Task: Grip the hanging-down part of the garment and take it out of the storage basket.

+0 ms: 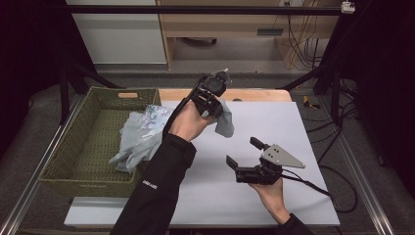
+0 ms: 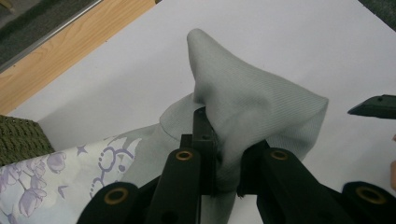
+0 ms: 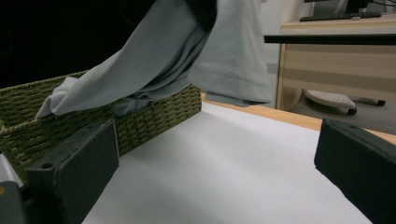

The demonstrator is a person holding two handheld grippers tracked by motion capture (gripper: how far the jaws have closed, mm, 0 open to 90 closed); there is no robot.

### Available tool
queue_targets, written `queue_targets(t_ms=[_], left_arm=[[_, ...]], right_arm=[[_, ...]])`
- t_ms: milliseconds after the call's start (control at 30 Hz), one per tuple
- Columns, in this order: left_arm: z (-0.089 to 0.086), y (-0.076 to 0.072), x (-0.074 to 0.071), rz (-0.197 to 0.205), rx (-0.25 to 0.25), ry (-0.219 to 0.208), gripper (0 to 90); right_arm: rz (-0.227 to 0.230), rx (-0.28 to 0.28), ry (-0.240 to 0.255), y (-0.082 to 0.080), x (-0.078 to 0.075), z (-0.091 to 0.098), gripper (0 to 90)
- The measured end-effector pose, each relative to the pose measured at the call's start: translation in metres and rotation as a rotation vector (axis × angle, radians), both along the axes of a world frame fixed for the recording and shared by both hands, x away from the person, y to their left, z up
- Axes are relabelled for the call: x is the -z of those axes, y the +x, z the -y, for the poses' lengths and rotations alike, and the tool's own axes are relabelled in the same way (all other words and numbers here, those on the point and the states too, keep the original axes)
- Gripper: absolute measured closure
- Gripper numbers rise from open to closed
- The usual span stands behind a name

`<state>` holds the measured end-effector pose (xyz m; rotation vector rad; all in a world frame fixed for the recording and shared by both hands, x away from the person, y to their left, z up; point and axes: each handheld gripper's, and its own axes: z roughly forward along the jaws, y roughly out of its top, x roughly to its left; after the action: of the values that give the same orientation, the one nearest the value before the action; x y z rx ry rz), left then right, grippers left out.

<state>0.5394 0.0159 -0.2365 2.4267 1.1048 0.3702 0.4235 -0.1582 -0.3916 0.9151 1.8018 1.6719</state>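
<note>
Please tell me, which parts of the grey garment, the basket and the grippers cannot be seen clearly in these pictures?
- Grey garment: high view, the sleeve covers its middle; right gripper view, the top edge cuts it.
- Basket: high view, the garment hides part of its inside.
- Left gripper: left gripper view, cloth wraps the shut jaw tips.
- Right gripper: high view, open; its grey plate hides the body.

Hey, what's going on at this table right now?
A person is working with a gripper in each hand. The left gripper is shut on a pale grey garment and holds it lifted above the white table, while the rest of the cloth trails over the rim of the green woven basket at the left. The right gripper is open and holds nothing, sitting low over the table nearer the person.
</note>
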Motion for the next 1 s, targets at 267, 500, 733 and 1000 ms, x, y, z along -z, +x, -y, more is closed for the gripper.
queue_targets(t_ms=[267, 500, 733, 1000], left_arm=[[-0.001, -0.001, -0.003, 0.002, -0.005, 0.003, 80.7], [-0.003, -0.002, -0.005, 0.004, -0.006, 0.004, 80.6], [-0.005, -0.003, -0.006, 0.006, -0.002, 0.009, 80.7], [-0.004, -0.003, -0.008, 0.008, -0.005, 0.018, 80.7]], right_arm=[[-0.009, -0.03, -0.025, 0.006, 0.003, -0.023, 0.5], [-0.011, -0.073, -0.033, 0.014, 0.006, -0.046, 0.6], [-0.025, -0.107, -0.029, 0.021, 0.008, -0.07, 1.5], [-0.038, -0.112, -0.02, 0.033, 0.012, -0.087, 2.3]])
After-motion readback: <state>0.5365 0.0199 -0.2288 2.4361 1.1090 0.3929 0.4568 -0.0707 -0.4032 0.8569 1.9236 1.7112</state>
